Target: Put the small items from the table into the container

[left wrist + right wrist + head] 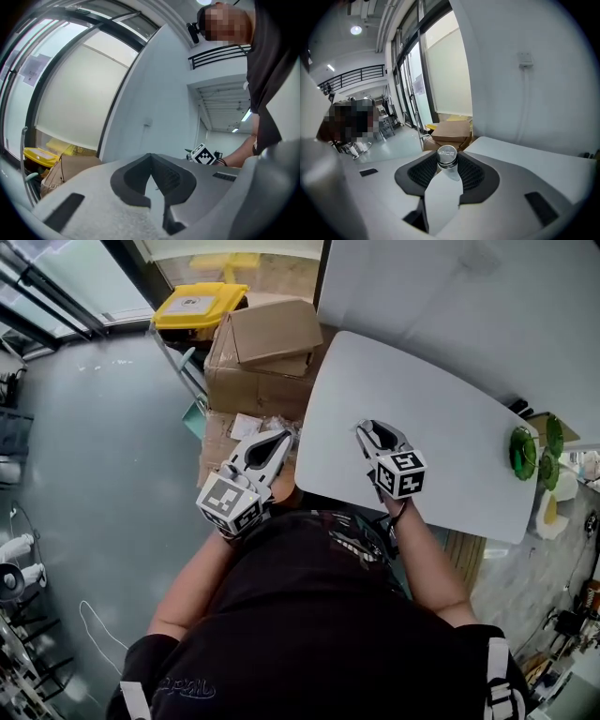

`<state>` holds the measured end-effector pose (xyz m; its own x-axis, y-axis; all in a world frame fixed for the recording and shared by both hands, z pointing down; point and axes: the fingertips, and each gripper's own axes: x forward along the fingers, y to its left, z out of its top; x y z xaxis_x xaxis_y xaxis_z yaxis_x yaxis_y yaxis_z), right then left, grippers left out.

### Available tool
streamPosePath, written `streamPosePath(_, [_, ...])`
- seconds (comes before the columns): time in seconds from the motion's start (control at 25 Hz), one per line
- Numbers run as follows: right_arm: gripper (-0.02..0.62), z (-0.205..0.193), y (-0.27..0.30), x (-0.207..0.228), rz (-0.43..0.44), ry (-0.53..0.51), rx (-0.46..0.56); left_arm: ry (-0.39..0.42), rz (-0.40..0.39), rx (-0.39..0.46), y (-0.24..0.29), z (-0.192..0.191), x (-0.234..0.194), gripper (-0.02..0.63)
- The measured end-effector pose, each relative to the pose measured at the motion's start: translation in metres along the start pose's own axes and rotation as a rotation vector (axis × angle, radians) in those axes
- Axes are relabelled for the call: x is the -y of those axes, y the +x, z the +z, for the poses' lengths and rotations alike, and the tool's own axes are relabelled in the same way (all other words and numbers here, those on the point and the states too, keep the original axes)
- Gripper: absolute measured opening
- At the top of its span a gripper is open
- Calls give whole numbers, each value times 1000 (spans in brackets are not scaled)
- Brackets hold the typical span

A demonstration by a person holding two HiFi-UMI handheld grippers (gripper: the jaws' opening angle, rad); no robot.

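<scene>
counter (422, 418): pale and rounded at its corners; its top looks bare in the head view, with no small item lying loose on the part that shows; by that reading little is left to collect here

cardboard boxes (272, 343): stacked on the floor just beside the counter's left edge, with a yellow bin (197, 301) behind them; neither looks like part of the job

container: in none of the three views; so how many items already lie inside it cannot be told, nor where it stands relative to the counter

left hand-held gripper (278, 440): off the counter's left edge, over the boxes; in its own view the jaws meet at the tips with nothing between them; it carries no item

right hand-held gripper (367, 432): over the near part of the counter, tilted downward; its jaws are clamped on a small bottle, the ribbed pads pressing on both sides

green things (522, 453): a few round pieces at the counter's far right edge, well apart from both hand-held grippers; too small to name, and whether they rest on the counter or just past it cannot be told; if they count as items, they remain to be fetched

small bottle (447, 157): silver cap, pale body; clear of the counter in the right hand-held gripper's grip; picked up but not yet delivered; judged step in hand is carrying it to the container and letting go there
</scene>
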<state>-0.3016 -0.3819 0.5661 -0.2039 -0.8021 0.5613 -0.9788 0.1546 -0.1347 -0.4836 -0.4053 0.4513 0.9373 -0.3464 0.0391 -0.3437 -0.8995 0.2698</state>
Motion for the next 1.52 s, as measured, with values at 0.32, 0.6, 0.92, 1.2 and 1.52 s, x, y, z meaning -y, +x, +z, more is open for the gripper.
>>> streamPosePath(0.32, [144,0,-23,-8,-55,-21,10,-15,-37,-8,-14,-7,6,6])
streamPosePath(0.6, [144,-22,-44,-6,-108,20,-10,-39,-95,-29,-12,-20,15,6])
streamPosePath(0.92, [144,-36,-96,34,-196,104,31,-41,-217,-81,35,-25,54,6])
streamPosePath(1.2, [144,-72,-201,86,-316,187,124,7,-387,-143,90,-43,162,6])
streamPosePath(1.52, [144,-165,-375,157,-490,292,207,45,-625,-230,157,-100,351,6])
